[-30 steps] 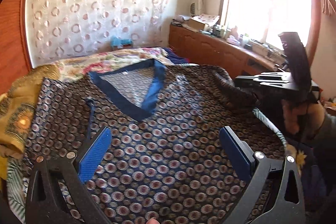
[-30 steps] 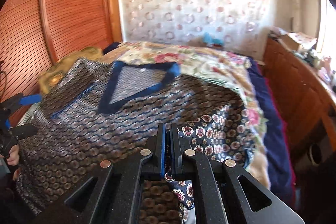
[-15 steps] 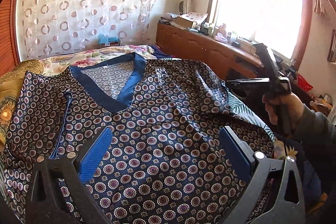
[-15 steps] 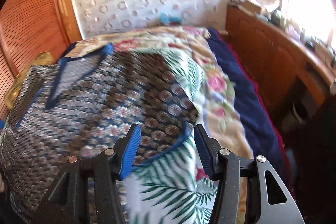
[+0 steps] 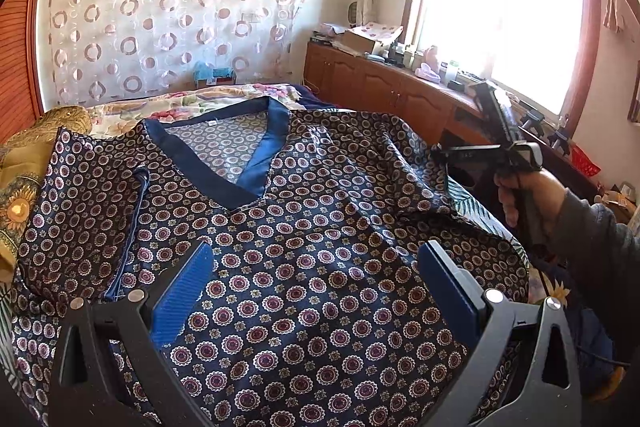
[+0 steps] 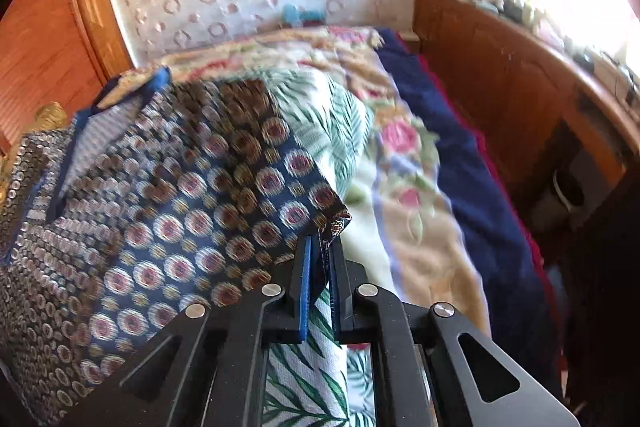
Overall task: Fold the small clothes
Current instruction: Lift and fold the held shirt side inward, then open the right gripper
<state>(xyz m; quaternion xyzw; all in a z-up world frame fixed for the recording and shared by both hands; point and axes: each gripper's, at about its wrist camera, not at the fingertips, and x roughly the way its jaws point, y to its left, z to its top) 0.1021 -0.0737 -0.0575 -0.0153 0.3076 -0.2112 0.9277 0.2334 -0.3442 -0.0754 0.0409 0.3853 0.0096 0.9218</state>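
In the left wrist view, a navy V-neck top (image 5: 304, 239) printed with small round medallions lies front-up across the bed (image 5: 192, 103), its blue-trimmed neckline pointing away from the camera. The left gripper (image 5: 316, 291) hangs over the lower front of the top with its blue pads (image 5: 182, 287) spread wide and nothing between them; the cloth shows plainly in the gap. Whether the finger tips touch the fabric is hard to judge. The hem of the top runs out of the bottom of the frame behind the gripper body. At the right edge of the garment the right gripper (image 5: 456, 157) appears side-on, held in the person's hand (image 5: 524, 195); its jaws cannot be read from this angle. A yellow patterned cloth (image 5: 24, 187) is cut off at the left, and a wooden cabinet (image 5: 392, 95) runs beneath the bright window.

In the right wrist view, much of the picture is smeared with blur. The right gripper (image 6: 320, 279) has its pads pressed nearly together, pinching a corner of the top (image 6: 192, 211) at its right edge, with a small tip of fabric poking out above the fingers. A leaf-print sheet (image 6: 340, 131) lies beneath the top, and part of it passes under the gripper body. Beyond lie a floral blanket (image 6: 404, 163) and a navy cover (image 6: 460, 155).
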